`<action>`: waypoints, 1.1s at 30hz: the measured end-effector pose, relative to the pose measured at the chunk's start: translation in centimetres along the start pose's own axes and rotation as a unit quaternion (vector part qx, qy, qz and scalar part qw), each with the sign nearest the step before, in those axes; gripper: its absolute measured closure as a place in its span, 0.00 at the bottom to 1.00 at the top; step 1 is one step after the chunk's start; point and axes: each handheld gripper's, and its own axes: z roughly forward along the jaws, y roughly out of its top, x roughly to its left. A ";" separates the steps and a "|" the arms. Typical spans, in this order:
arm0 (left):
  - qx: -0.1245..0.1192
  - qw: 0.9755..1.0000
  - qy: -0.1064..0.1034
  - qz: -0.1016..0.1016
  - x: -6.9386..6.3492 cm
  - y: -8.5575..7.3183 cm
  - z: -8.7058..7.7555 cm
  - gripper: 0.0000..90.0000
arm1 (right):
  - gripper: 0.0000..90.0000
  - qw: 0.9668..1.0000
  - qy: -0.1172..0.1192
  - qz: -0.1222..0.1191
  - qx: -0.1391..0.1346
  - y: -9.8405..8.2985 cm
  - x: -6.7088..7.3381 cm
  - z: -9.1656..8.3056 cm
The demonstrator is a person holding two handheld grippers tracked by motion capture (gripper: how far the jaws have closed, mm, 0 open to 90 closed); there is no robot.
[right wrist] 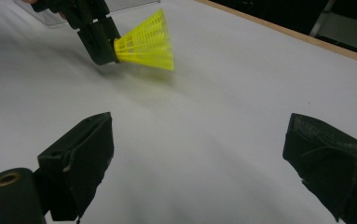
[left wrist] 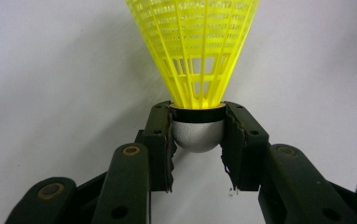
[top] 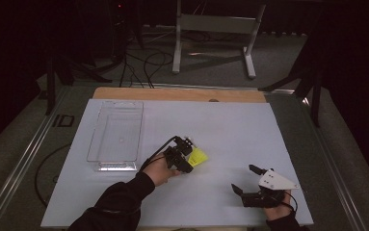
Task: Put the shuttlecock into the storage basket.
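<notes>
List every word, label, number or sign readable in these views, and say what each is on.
None can be read. The yellow shuttlecock, its white cork, the clear tray, the white table and both hand-held grippers, left and right, carry no legible text.

— What sort of place is this?
— A lab or recording studio, I'd say. Black curtains (top: 23,57) close off a dim room around a lit white tabletop (top: 230,130).
— Anything else?
— Cables (top: 143,65) trail over a grey carpeted floor (top: 211,62), a metal stand (top: 216,29) waits behind, and aluminium rails (top: 23,159) frame the table. Nothing homely.
</notes>
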 end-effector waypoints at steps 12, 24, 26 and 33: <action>0.010 0.999 -0.007 0.030 0.3 -0.6 -1.5 0.73 | 0.10 1.000 0.001 -0.001 0.002 0.0 0.1 0.1; 0.016 0.998 -0.007 0.058 0.6 -1.4 -3.0 0.73 | 0.10 1.000 0.001 0.001 0.004 0.0 0.1 0.2; 0.018 0.998 -0.008 0.064 0.5 -1.5 -3.4 0.73 | 0.10 1.000 0.001 0.000 0.004 0.0 0.0 0.2; 0.009 0.997 -0.017 0.075 0.9 -1.9 -4.7 0.73 | 0.10 1.000 0.001 0.001 0.005 -0.1 0.0 0.2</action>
